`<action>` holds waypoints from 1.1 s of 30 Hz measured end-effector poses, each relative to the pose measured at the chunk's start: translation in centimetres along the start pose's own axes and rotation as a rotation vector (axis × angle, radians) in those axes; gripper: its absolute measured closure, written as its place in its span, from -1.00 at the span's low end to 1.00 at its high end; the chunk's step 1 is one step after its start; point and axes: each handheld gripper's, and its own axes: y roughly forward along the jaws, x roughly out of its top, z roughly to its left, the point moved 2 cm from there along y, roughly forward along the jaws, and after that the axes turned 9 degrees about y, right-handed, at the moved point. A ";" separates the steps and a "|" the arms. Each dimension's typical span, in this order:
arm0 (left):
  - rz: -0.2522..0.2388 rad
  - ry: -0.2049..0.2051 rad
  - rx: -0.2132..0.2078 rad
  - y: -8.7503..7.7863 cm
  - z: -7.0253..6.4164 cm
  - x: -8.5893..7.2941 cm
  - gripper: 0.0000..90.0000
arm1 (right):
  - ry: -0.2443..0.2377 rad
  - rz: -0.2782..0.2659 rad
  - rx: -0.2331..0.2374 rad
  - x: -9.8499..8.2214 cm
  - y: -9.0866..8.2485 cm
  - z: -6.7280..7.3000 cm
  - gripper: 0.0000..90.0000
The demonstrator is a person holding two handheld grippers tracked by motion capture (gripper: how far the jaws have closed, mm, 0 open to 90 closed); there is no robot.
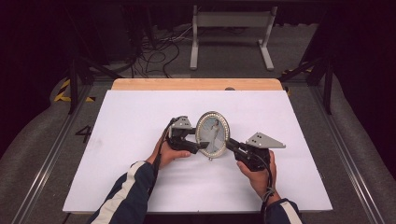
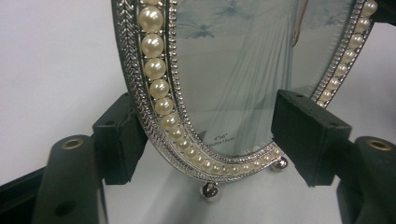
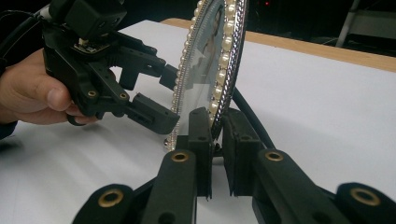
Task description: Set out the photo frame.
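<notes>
Scene: a person is sitting at a table (image 1: 140, 186) covered in white, holding a gripper in each hand.
Picture frame: an oval picture frame (image 1: 213, 134) edged with pearls is standing upright near the middle of the table, resting on small silver ball feet (image 2: 210, 191).
Right gripper: the right gripper (image 1: 232, 147) is reaching in from the frame's 4 o'clock side; in the right gripper view its jaws are pinching the frame's rim (image 3: 219, 112) between them, nearly closed, with one pad on the front and one on the back.
Left gripper: the left gripper (image 1: 201, 146) is coming in from the frame's 8 o'clock side; in the left gripper view its jaws are standing wide on either side of the frame's lower edge (image 2: 187, 149), one pad at 9 o'clock close to the rim, the other at 3 o'clock in front of the glass. Whether either pad is touching is hard to tell; the jaws are not clamping.
Hands: the left hand (image 1: 168, 153) and right hand (image 1: 258, 175) are wrapping around the gripper bodies.
Table edge: a strip of bare wood (image 1: 196, 84) is showing at 12 o'clock.
</notes>
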 end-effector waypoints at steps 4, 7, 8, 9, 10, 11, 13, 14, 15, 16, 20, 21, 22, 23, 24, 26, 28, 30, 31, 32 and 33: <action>0.010 -0.008 0.001 -0.3 0.0 -0.1 -0.20 | 0.002 0.001 -0.004 0.0 0.0 -0.1 0.83; 0.029 0.003 0.017 -0.4 -0.2 -0.1 -0.17 | 0.010 0.000 -0.001 0.1 0.2 -0.2 0.83; 0.034 0.011 0.019 -0.5 -0.2 -0.1 -0.18 | 0.011 -0.001 -0.002 0.1 0.2 -0.3 0.82; 0.038 0.011 0.026 -0.6 -0.3 -0.1 -0.20 | 0.011 0.000 -0.005 0.1 0.2 -0.3 0.82; 0.038 0.011 0.026 -0.6 -0.3 -0.1 -0.20 | 0.011 0.000 -0.005 0.1 0.2 -0.3 0.82; 0.043 0.017 0.029 -0.6 -0.4 -0.2 -0.20 | 0.014 -0.002 -0.008 0.1 0.3 -0.3 0.82; 0.049 0.020 0.030 -0.9 -0.6 -0.3 -0.20 | 0.022 -0.004 -0.011 0.2 0.4 -0.4 0.82; 0.050 0.026 0.035 -0.9 -0.6 -0.3 -0.20 | 0.028 -0.005 -0.011 0.2 0.5 -0.4 0.82; 0.056 0.033 0.039 -1.0 -0.6 -0.4 -0.20 | 0.031 -0.007 -0.010 0.2 0.6 -0.4 0.82; 0.058 0.039 0.037 -1.1 -0.7 -0.4 -0.20 | 0.031 -0.007 -0.012 0.2 0.6 -0.5 0.81; 0.065 0.051 0.040 -1.5 -0.9 -0.6 -0.19 | 0.036 -0.010 -0.018 0.2 0.9 -0.6 0.81; 0.069 0.060 0.044 -1.6 -1.0 -0.7 -0.19 | 0.040 -0.010 -0.019 0.2 0.9 -0.6 0.81; 0.068 0.057 0.041 -1.7 -1.1 -0.7 -0.19 | 0.041 -0.012 -0.021 0.3 1.0 -0.6 0.81; 0.067 0.054 0.041 -1.8 -1.2 -0.8 -0.20 | 0.042 -0.013 -0.022 0.3 1.1 -0.6 0.80; 0.071 0.065 0.042 -1.9 -1.2 -0.8 -0.20 | 0.044 -0.012 -0.023 0.3 1.1 -0.7 0.80; 0.074 0.065 0.042 -1.9 -1.3 -0.9 -0.21 | 0.047 -0.013 -0.023 0.3 1.2 -0.7 0.80; 0.079 0.065 0.044 -2.0 -1.3 -0.9 -0.23 | 0.051 -0.014 -0.021 0.3 1.3 -0.7 0.80; 0.071 0.069 0.057 -2.1 -1.3 -0.9 -0.23 | 0.046 -0.016 -0.020 0.3 1.3 -0.7 0.80; 0.054 0.064 0.063 -2.2 -1.3 -0.8 -0.25 | 0.043 -0.018 -0.025 0.3 1.3 -0.6 0.80; 0.019 0.049 0.080 -2.5 -1.3 -0.6 -0.27 | 0.040 -0.018 -0.030 0.3 1.3 -0.6 0.79; 0.019 0.049 0.080 -2.5 -1.3 -0.6 -0.28 | 0.040 -0.018 -0.030 0.3 1.3 -0.6 0.79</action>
